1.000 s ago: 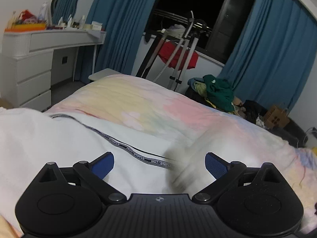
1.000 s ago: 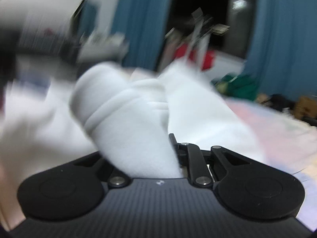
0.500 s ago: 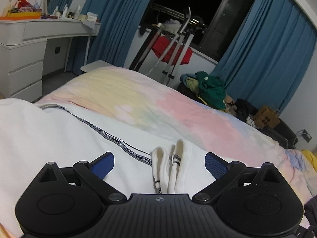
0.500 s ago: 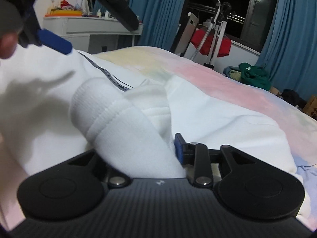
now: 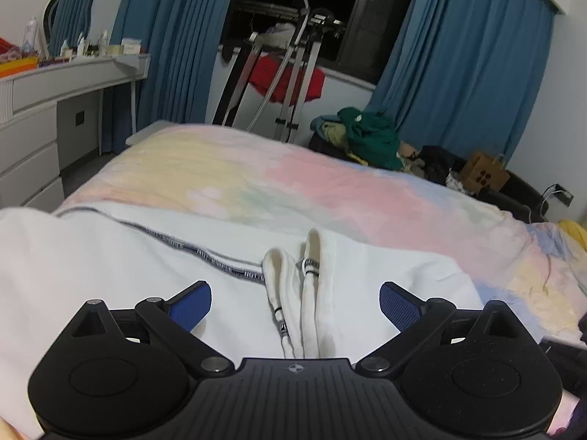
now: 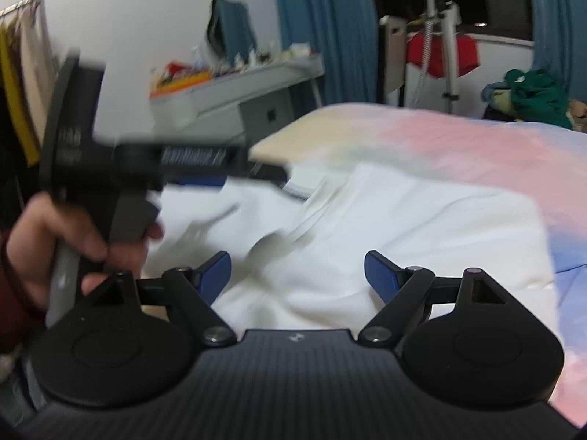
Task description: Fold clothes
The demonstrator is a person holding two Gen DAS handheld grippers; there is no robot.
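While both jaws gape empty, the left gripper (image 5: pixel 295 302) faces two cuffs (image 5: pixel 293 275) of one white garment (image 6: pixel 385 227) on the bed (image 5: pixel 330 179); only the right gripper (image 6: pixel 297 275) view shows a hand (image 6: pixel 66 242).

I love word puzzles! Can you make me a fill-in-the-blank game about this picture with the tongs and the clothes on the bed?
1. The left tongs are ____, holding nothing.
2. The garment on the bed is ____ in colour.
3. The curtains by the window are ____.
4. The right tongs are ____ too.

Missing words: open; white; blue; open
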